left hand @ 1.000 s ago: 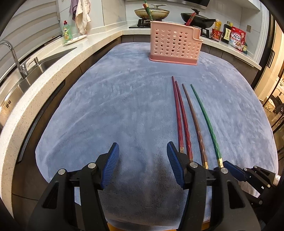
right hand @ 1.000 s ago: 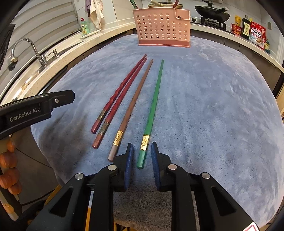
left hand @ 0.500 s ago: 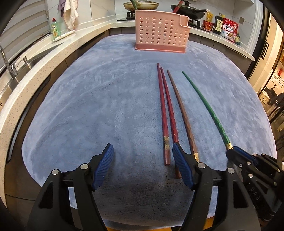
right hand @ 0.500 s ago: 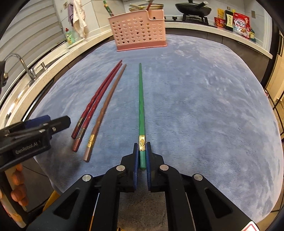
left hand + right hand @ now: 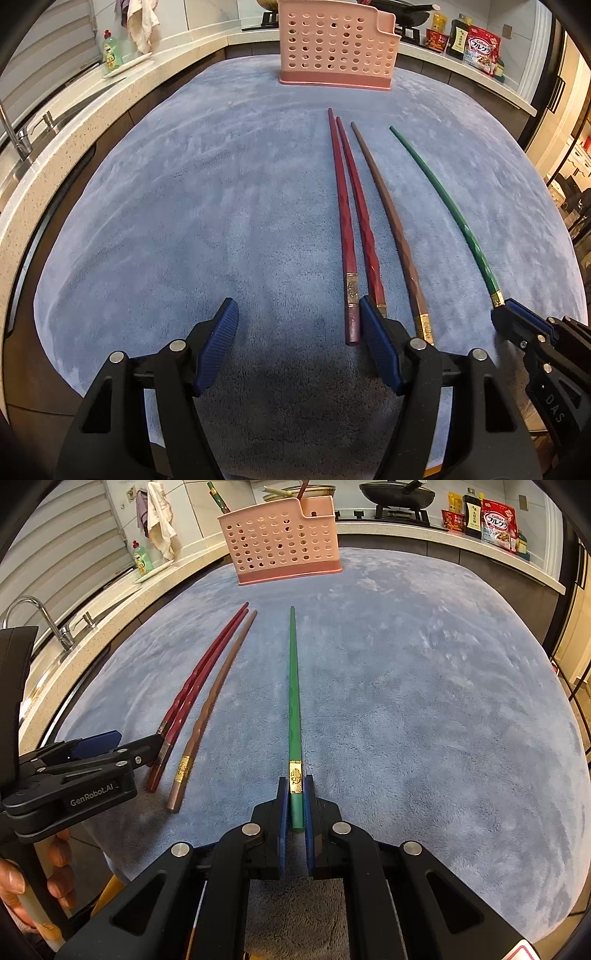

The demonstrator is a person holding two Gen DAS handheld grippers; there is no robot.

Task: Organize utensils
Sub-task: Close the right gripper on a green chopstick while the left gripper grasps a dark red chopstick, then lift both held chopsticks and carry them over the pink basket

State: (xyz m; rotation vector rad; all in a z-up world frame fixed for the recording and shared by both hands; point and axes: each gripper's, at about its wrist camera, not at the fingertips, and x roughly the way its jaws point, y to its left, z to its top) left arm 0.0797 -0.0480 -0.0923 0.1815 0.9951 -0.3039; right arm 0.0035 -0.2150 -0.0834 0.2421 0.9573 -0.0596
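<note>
Two grippers: right gripper (image 5: 294,805) now pinching green chopstick (image 5: 293,686), left gripper (image 5: 299,332) still spread.

Blue cloth (image 5: 184,221) (plush) bears chopsticks (image 5: 356,225); pink basket (image 5: 336,44) behind.

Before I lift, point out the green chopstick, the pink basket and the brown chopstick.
green chopstick (image 5: 293,701), right wrist view, middle of its shaft.
pink basket (image 5: 284,542), right wrist view, its perforated front wall.
brown chopstick (image 5: 388,206), left wrist view, mid-shaft.
</note>
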